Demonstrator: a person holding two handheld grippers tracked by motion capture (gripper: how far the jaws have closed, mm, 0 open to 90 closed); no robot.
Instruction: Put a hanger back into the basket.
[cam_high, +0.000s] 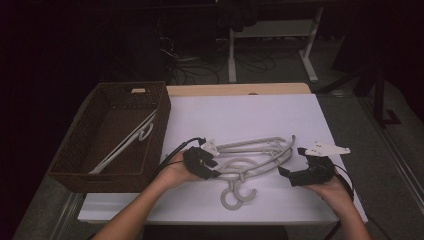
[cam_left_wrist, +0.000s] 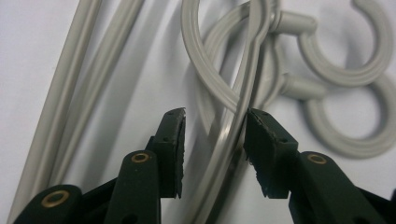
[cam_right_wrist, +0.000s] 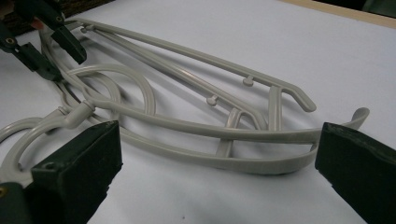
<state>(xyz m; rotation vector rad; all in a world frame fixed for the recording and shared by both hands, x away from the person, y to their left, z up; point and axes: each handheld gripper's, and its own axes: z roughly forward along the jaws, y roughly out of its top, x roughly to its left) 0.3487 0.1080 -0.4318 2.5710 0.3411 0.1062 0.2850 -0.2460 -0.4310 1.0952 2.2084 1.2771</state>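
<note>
Two grey plastic hangers (cam_high: 260, 150) lie stacked on the white table top (cam_high: 250, 112), with their hooks (cam_high: 237, 196) pointing toward me. My left gripper (cam_high: 214, 169) is at the hangers' left end. In the left gripper view it (cam_left_wrist: 214, 140) stands open, its jaws either side of a thin curved hanger bar (cam_left_wrist: 245, 88) without pinching it. My right gripper (cam_high: 291, 161) hovers at the hangers' right end. It (cam_right_wrist: 215, 163) is wide open, and the hangers (cam_right_wrist: 187, 126) lie just ahead of its jaws. The left gripper (cam_right_wrist: 51, 49) also appears at the top left of the right gripper view.
A dark woven basket (cam_high: 162, 115) stands on the table's left side with another pale hanger (cam_high: 127, 142) lying inside. A wooden edge (cam_high: 240, 89) shows beyond the white cover. White table legs (cam_high: 232, 55) and cables stand on the dark floor behind.
</note>
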